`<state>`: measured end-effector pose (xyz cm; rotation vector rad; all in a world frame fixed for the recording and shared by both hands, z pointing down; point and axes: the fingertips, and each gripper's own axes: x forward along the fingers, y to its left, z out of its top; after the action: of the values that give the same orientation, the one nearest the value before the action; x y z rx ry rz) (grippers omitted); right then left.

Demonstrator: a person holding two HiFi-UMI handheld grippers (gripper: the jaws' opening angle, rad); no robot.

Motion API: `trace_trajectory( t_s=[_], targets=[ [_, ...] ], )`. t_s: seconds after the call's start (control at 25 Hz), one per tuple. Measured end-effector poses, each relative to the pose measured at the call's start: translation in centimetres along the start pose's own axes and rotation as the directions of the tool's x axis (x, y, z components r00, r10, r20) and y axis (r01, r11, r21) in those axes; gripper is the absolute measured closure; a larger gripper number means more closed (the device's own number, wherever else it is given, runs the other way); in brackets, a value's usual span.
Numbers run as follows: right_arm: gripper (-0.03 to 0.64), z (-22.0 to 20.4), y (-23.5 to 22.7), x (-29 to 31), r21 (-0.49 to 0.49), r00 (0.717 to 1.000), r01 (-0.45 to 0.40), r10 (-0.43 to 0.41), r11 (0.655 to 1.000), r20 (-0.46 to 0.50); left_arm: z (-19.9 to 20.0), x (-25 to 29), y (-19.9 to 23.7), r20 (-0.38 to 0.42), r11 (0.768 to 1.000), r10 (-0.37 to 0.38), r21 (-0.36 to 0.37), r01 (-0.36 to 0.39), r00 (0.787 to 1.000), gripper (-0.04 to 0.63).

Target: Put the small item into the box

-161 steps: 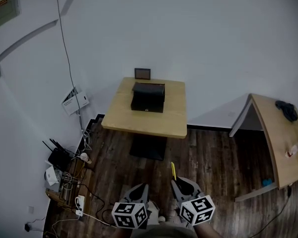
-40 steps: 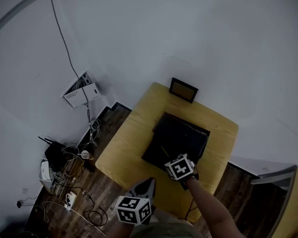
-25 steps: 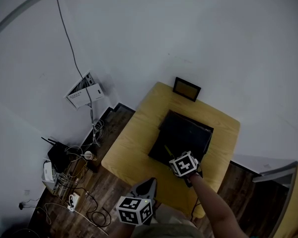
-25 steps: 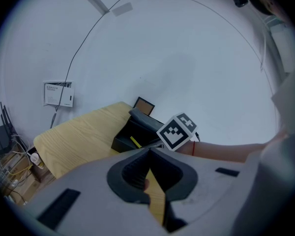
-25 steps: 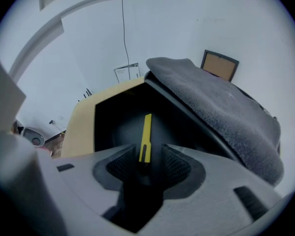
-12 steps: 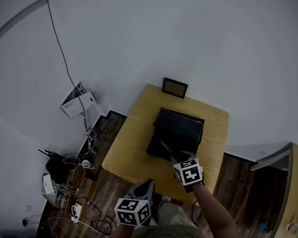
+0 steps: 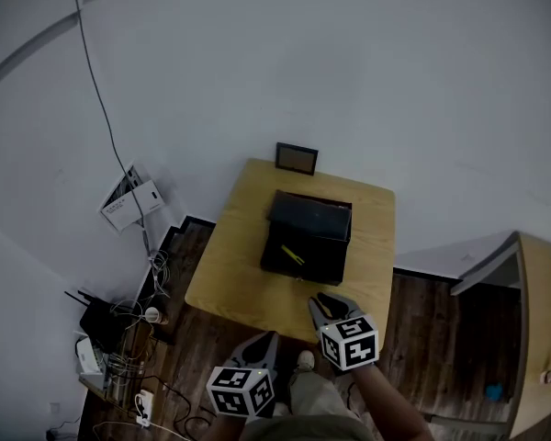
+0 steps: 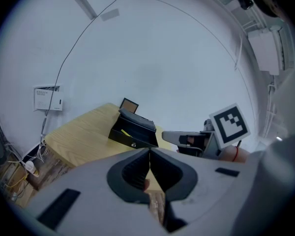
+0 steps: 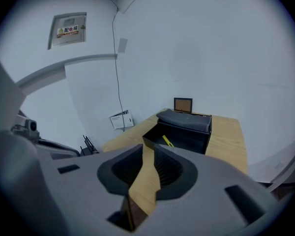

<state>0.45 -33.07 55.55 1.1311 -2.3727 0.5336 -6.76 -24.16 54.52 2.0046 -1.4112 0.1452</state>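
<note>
**Small item** (image 7: 292, 254): yellow and slim. It lies slantwise on the floor of the box, straight ahead of the right gripper and well apart from its tips. Nothing holds it.

**Box** (image 7: 303, 270): black and open. Its lid (image 7: 310, 213) is tipped back on the side farthest from both grippers. It stands on the table (image 7: 234, 274).

**Right gripper** (image 7: 326, 299): over the table's near edge, tips aimed at the box. Its jaws are closing to a narrow gap, with only tabletop showing between them. It is empty.

**Left gripper** (image 7: 265, 340): just left of the right one and lower, short of the table. Its jaws are pressed together on nothing.

**Picture frame** (image 7: 297, 158): beyond the box, far from both grippers.

**Hazards, as judged:**
- Placement looks done, so the remaining risk is disturbance.
- If the right gripper moves forward it could strike the box's front wall, sliding the box toward the frame or jolting the item.
- If the lid is to be shut, a one-sided push could turn the box rather than fold the lid.
- The item's slant could leave one end up against a wall, where the lid might catch it. This cannot be told from here.
- If the left gripper rises without looking, it may clip the table edge.
</note>
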Motion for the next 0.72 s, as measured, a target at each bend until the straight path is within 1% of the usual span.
trace_trajectory(
  t_s=[0.2,0.32,0.44,0.72],
  targets=[
    [0.584,-0.8,3.3,-4.3,0.013,0.998,0.0,0.0,1.0,0.063,-1.3,-3.1,-1.1,0.011,1.0,-0.025,0.017,0.025,1.0,0.592],
    [0.595,-1.3,5.3,-6.5,0.032,0.995,-0.019,0.015,0.999,0.102,-1.9,-4.6,-1.5,0.017,0.999,-0.035,0.025,0.035,0.999,0.592],
    [0.603,-2.1,7.1,-8.6,0.05,0.992,-0.038,0.032,0.998,0.12,-2.7,-5.9,-2.1,0.02,0.998,-0.049,0.029,0.049,0.999,0.592],
    [0.612,-3.2,10.0,-12.5,0.058,0.982,-0.024,0.013,0.998,0.187,-4.1,-8.7,-2.3,0.025,0.997,-0.061,0.048,0.06,0.998,0.592]
  ],
)
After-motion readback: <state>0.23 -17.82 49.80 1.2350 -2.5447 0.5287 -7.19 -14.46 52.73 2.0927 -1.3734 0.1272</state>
